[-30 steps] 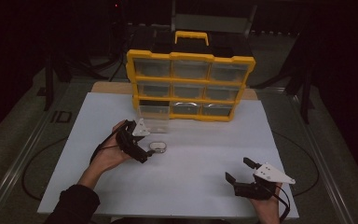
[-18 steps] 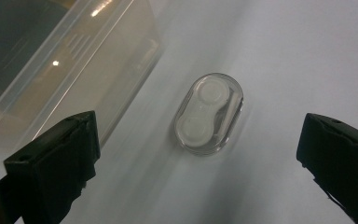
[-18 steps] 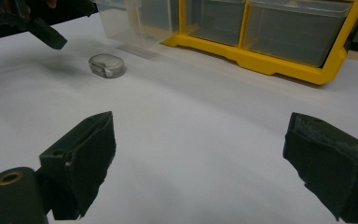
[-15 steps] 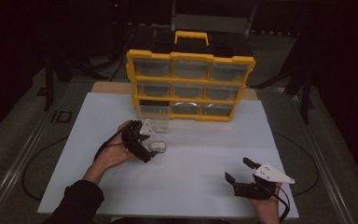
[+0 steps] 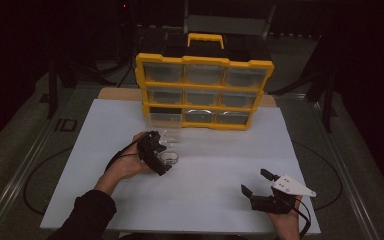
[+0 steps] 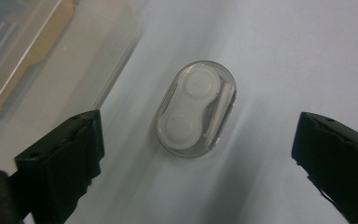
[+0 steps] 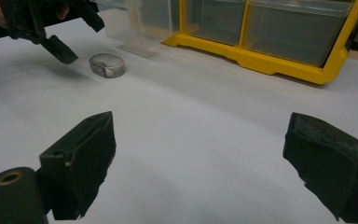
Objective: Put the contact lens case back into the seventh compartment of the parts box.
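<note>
A small clear oval case (image 6: pixel 196 109) with two round white wells lies flat on the white table (image 5: pixel 220 170), in front of the yellow organizer (image 5: pixel 205 62). My left gripper (image 6: pixel 198 137) points down over the case, which lies between its jaws without touching them. These jaws have just been closing a little and still stand wide. In the high view the left gripper (image 5: pixel 163 154) covers part of the case (image 5: pixel 171 158). My right gripper (image 7: pixel 200 144) rests open and holds nothing near the table's front right (image 5: pixel 257 182); its view shows the case (image 7: pixel 107 65) far off.
The organizer has clear drawers in three rows and a yellow handle on top. Its bottom-left drawer (image 5: pixel 164 120) is pulled out onto the table just behind the case. A person's left sleeve comes in at the bottom left.
The left hand has moved a little to the right and down, so its gripper now hangs over the case. The right gripper has stayed put.
</note>
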